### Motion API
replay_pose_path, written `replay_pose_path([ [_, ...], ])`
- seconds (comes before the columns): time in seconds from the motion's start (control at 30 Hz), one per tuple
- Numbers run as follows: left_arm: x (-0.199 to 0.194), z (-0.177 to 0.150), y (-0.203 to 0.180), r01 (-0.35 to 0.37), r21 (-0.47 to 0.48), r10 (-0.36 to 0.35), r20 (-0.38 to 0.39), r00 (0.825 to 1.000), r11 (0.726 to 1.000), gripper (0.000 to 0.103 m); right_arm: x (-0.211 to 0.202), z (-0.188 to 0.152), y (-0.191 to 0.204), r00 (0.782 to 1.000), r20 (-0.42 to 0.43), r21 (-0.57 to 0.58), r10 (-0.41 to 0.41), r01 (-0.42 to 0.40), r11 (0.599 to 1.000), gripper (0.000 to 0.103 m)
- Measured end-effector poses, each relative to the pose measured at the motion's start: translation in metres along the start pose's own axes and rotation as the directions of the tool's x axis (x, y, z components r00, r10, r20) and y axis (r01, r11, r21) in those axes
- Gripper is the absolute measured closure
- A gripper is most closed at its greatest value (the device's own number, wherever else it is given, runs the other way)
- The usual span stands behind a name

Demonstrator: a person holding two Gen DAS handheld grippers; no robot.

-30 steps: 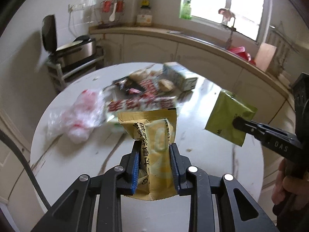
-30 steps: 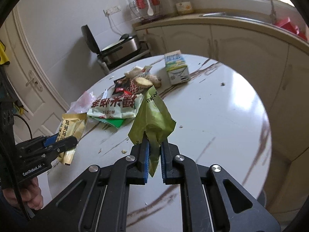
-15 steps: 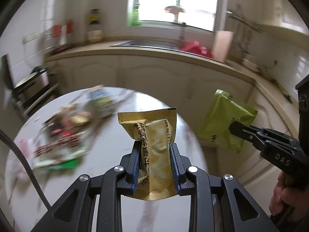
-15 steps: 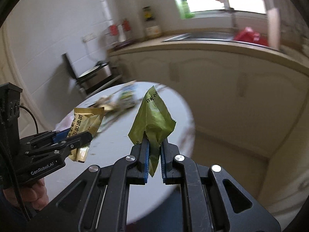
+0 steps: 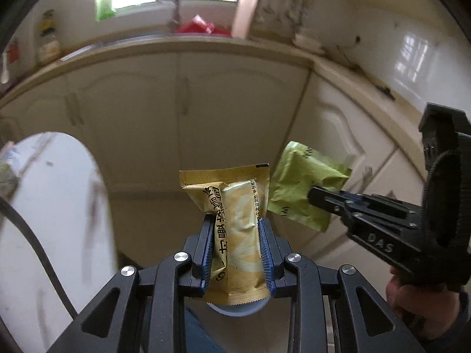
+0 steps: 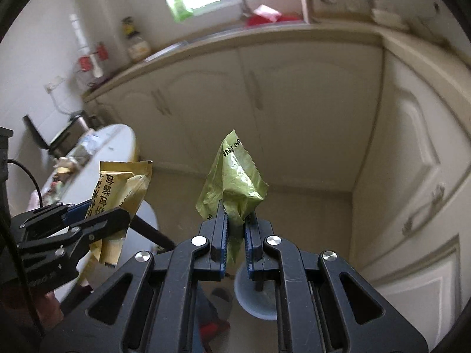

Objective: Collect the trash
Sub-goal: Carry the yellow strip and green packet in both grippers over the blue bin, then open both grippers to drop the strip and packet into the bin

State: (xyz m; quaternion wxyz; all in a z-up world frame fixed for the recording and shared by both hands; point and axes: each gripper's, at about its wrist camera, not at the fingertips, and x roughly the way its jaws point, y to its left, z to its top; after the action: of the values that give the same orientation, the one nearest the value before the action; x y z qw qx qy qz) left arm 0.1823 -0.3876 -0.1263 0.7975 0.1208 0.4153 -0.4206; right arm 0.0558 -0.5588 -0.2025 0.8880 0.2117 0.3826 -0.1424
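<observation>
My left gripper [image 5: 235, 226] is shut on a yellow snack wrapper [image 5: 238, 206] that stands up between its blue pads. My right gripper [image 6: 235, 220] is shut on a crumpled green wrapper [image 6: 232, 176]. Both are held in the air over the floor, side by side and pointing down. In the left wrist view the right gripper [image 5: 316, 197] comes in from the right with the green wrapper [image 5: 300, 188] just behind the yellow one. In the right wrist view the left gripper [image 6: 123, 219] and the yellow wrapper [image 6: 123, 188] are at the left. A grey-blue round bin [image 6: 254, 309] sits on the floor below the fingers.
The white round table [image 5: 59, 206] lies to the left, with more trash [image 6: 67, 164] on its far part. Cream cabinet doors [image 5: 176, 103] under a counter fill the space ahead and to the right. A hand [image 5: 412, 294] grips the right tool.
Both grippers swung away from the table toward the cabinets, each keeping its wrapper. The table slid to the left edge of both views, and the bin on the floor came into sight.
</observation>
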Motion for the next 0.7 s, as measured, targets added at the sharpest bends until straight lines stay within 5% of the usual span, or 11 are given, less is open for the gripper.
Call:
replay_pose_path([
  [0.27, 0.098, 0.003, -0.008, 0.017, -0.01, -0.019, -0.171, 0.985, 1.0, 0.078, 0.06, -0.046, -0.058, 0.989, -0.15, 0.115, -0.013, 0.03, 0.993, 0.093],
  [0.53, 0.195, -0.002, 0.013, 0.03, -0.139, -0.079, -0.363, 0.929, 0.99, 0.077, 0.123, -0.094, -0.097, 0.95, -0.313, 0.231, 0.002, 0.074, 0.97, 0.093],
  [0.7, 0.231, -0.003, 0.014, 0.03, -0.173, -0.103, -0.433, 0.896, 0.985, 0.065, 0.141, -0.106, -0.108, 0.934, -0.356, 0.267, -0.004, 0.106, 0.958, 0.086],
])
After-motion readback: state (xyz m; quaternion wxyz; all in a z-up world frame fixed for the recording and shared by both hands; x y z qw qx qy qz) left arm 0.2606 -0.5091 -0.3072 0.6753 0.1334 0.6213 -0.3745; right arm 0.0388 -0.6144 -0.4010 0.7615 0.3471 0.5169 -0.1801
